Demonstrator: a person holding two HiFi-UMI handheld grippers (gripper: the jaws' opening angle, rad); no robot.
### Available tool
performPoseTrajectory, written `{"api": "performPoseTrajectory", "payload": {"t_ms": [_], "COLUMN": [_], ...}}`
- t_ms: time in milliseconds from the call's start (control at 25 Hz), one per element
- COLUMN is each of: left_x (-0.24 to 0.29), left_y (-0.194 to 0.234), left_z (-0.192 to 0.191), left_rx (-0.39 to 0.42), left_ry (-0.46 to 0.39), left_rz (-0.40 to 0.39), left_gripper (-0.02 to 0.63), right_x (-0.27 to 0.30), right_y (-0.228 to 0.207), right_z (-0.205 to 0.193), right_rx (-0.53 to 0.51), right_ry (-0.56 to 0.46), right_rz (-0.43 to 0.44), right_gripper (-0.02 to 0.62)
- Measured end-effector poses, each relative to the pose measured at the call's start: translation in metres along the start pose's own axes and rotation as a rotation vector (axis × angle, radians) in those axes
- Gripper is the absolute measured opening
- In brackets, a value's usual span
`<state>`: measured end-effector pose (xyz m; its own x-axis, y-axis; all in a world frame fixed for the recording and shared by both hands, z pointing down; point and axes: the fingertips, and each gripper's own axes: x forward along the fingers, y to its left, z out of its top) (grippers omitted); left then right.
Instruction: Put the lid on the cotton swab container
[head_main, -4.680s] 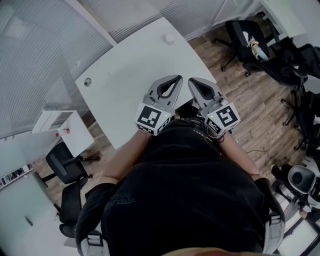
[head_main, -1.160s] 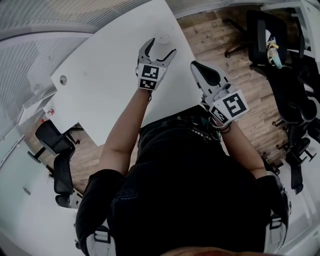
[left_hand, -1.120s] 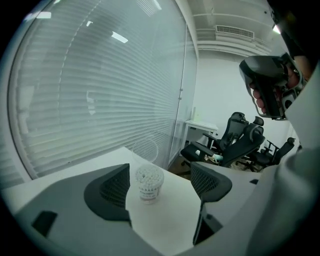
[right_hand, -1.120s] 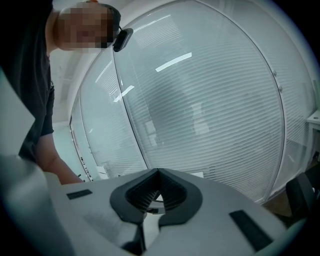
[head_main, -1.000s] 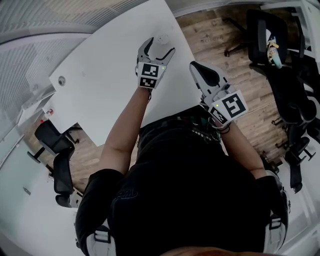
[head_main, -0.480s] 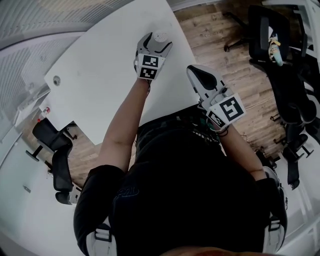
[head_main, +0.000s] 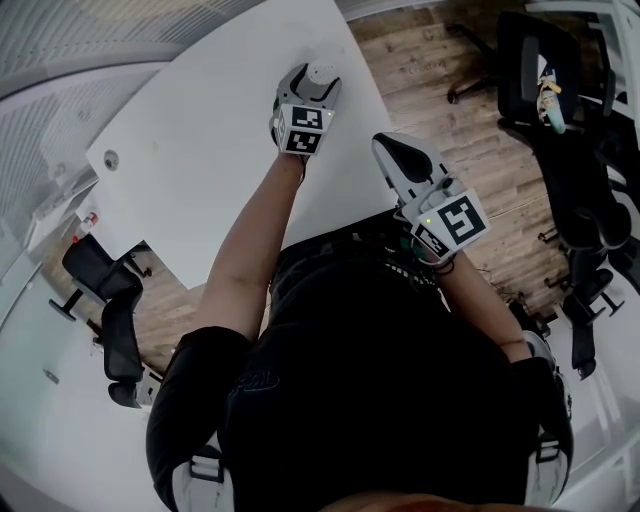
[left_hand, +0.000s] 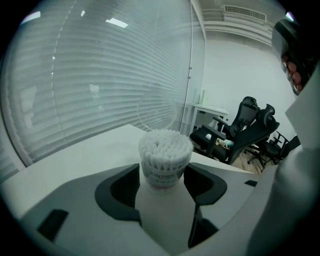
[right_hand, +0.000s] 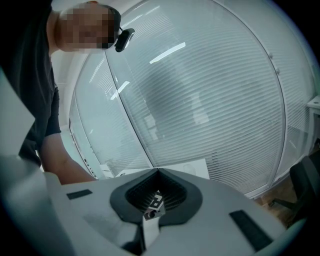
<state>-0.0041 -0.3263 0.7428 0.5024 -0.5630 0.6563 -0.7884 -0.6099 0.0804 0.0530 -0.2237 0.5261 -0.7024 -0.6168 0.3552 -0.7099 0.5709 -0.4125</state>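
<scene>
The cotton swab container (left_hand: 165, 150), a clear tub packed with white swabs and without a lid, stands near the far right corner of the white table (head_main: 210, 140). My left gripper (left_hand: 165, 177) reaches over it; its jaws are closing, and both sides meet the container's (head_main: 322, 72) wall. A small round grey lid (head_main: 110, 160) lies alone at the table's far left. My right gripper (head_main: 384, 148) hovers shut and empty off the table's right edge, and in its own view (right_hand: 158, 171) the jaws meet at the tips.
Black office chairs (head_main: 560, 90) stand on the wood floor to the right, and another chair (head_main: 100, 290) is on the left below the table. Blinds (left_hand: 90, 80) cover the glass wall behind the table.
The left gripper has moved forward over the swab container and its jaws have drawn in around it. The right gripper has stayed shut and barely shifted.
</scene>
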Motion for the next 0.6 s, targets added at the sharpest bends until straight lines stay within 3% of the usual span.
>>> {"api": "performPoseTrajectory", "payload": {"t_ms": [80, 600], "left_x": [0.0, -0.012], "left_y": [0.002, -0.003], "left_z": [-0.001, 0.002], "left_rx": [0.005, 0.017], "left_ry": [0.001, -0.022], "left_rz": [0.012, -0.021], "left_gripper": [0.27, 0.259], "right_x": [-0.001, -0.011], "right_y": [0.0, 0.009], "right_z": [-0.002, 0.0], "right_rx": [0.003, 0.001], "right_ry": [0.001, -0.015], "right_rz": [-0.001, -0.016], "right_gripper": [0.021, 0.021]}}
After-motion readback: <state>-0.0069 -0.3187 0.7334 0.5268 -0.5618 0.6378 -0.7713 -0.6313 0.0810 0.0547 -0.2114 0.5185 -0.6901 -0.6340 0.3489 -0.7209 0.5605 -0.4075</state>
